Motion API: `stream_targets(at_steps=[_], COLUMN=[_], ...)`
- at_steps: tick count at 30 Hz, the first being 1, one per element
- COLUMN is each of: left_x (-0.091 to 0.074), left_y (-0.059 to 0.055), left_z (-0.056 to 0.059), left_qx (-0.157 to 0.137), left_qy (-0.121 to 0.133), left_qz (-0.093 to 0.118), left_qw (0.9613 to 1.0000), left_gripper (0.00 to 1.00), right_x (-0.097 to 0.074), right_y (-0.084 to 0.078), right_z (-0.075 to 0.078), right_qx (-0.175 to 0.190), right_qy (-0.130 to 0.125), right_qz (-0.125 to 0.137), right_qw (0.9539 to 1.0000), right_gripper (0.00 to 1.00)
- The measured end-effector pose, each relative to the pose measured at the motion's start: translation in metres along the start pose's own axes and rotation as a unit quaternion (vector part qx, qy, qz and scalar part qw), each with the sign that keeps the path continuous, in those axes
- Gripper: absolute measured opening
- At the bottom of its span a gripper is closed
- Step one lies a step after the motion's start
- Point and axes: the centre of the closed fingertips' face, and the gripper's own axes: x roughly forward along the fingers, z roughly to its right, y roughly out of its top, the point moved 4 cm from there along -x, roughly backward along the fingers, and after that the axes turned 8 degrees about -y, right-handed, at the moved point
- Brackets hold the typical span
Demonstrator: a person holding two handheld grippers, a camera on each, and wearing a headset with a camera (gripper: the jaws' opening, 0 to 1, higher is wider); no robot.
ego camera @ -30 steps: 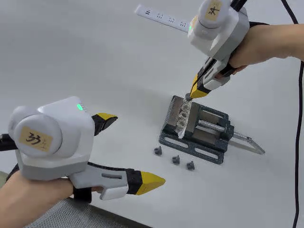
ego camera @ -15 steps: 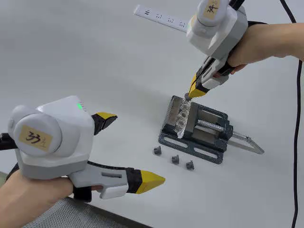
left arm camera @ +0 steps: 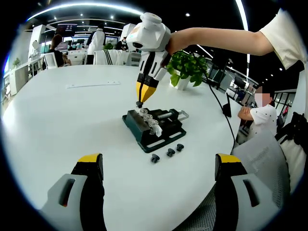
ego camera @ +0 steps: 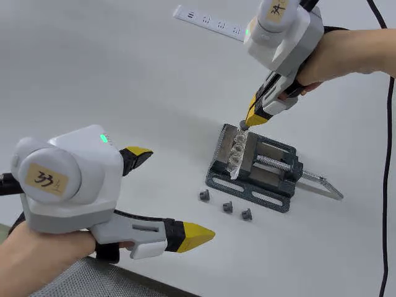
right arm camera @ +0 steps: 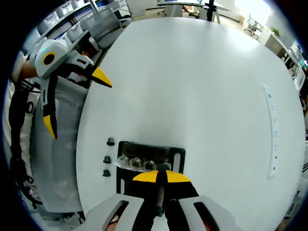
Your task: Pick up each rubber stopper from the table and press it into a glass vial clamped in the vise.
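Observation:
A dark vise [ego camera: 252,168] [left arm camera: 153,126] [right arm camera: 147,159] on the white table clamps a row of several glass vials [ego camera: 237,154] [left arm camera: 149,119] [right arm camera: 135,163]. My right gripper [ego camera: 245,125] [left arm camera: 139,102] [right arm camera: 161,175] is shut on a dark rubber stopper [ego camera: 244,126] and holds it just above the far end vial. Three loose stoppers [ego camera: 226,206] [left arm camera: 167,153] [right arm camera: 107,158] lie in a line in front of the vise. My left gripper [ego camera: 173,195] [left arm camera: 159,166] hovers open near the table's front edge, far from the vise, with nothing between its fingers.
A white power strip [ego camera: 210,23] [right arm camera: 273,130] lies at the far side of the table. A black cable [ego camera: 390,142] runs down the right side. The vise handle [ego camera: 322,184] sticks out to the right. A grey mesh chair back [ego camera: 93,279] sits at the near edge.
My right gripper with the stopper has shifted very slightly over the far end vial. The left gripper has stayed put.

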Motion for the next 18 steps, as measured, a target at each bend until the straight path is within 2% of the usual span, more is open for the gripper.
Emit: stream_targets(at_steps=[8,15,18], left_x=[-0.0001,0.0005,0.0012], left_y=[-0.0010,-0.0026,-0.0019], left_z=[0.0001,-0.0007,-0.0002], left_qx=[-0.001,-0.002,-0.004], left_qy=[0.000,-0.002,-0.003], left_qz=[0.000,-0.001,0.001], left_qw=[1.0000,1.0000,1.0000], left_gripper=[0.96,0.96,0.96], right_x=[-0.0006,0.0024,0.0021], right_y=[0.0002,0.0035,0.0026], right_z=[0.0013,0.0034,0.0037], right_qx=[-0.003,-0.017,-0.005], right_qy=[-0.004,-0.010,-0.010], right_qz=[-0.001,-0.021,-0.027], right_qw=[1.0000,0.9996,0.9996], right_gripper=[0.00,0.00,0.00])
